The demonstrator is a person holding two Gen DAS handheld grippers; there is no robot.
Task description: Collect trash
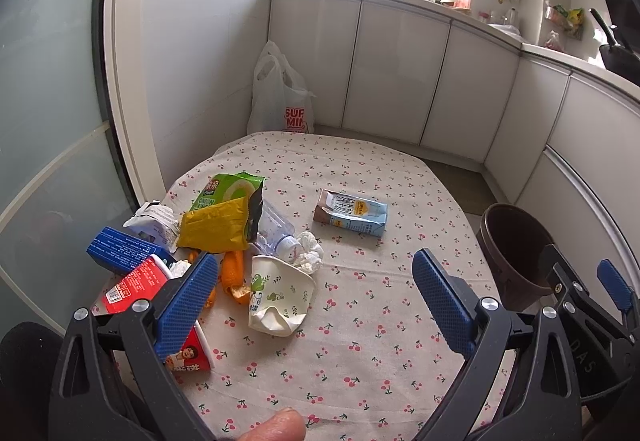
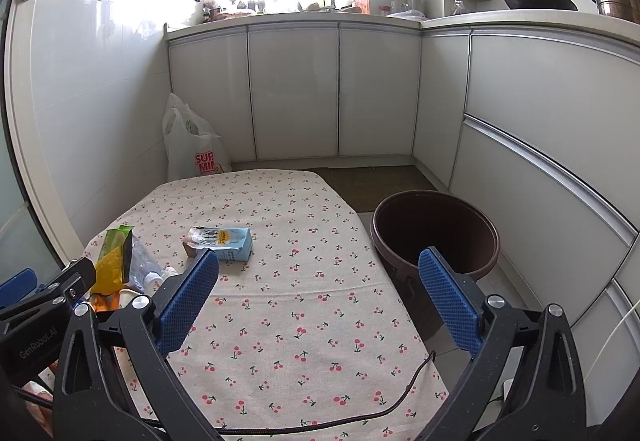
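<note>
The brown bin [image 2: 436, 237] stands on the floor just off the right edge of my surface [image 2: 304, 281]. The milk carton [image 1: 351, 217] lies flat mid-cloth, apart from the heap at left; I judge it light and stiff, best pinched across its narrow sides. The crushed paper cup [image 1: 280, 295] would buckle, so take its rim. My left gripper [image 1: 316, 297] and right gripper [image 2: 320, 295] both tilt down over the cloth, jaws wide and empty.

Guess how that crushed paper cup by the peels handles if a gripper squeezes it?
The paper cup is already dented and lying on its side, so it will likely fold further under the pads rather than resist. It looks empty, so probably very light. Its round wall could let it roll on the tablecloth if nudged.
</note>
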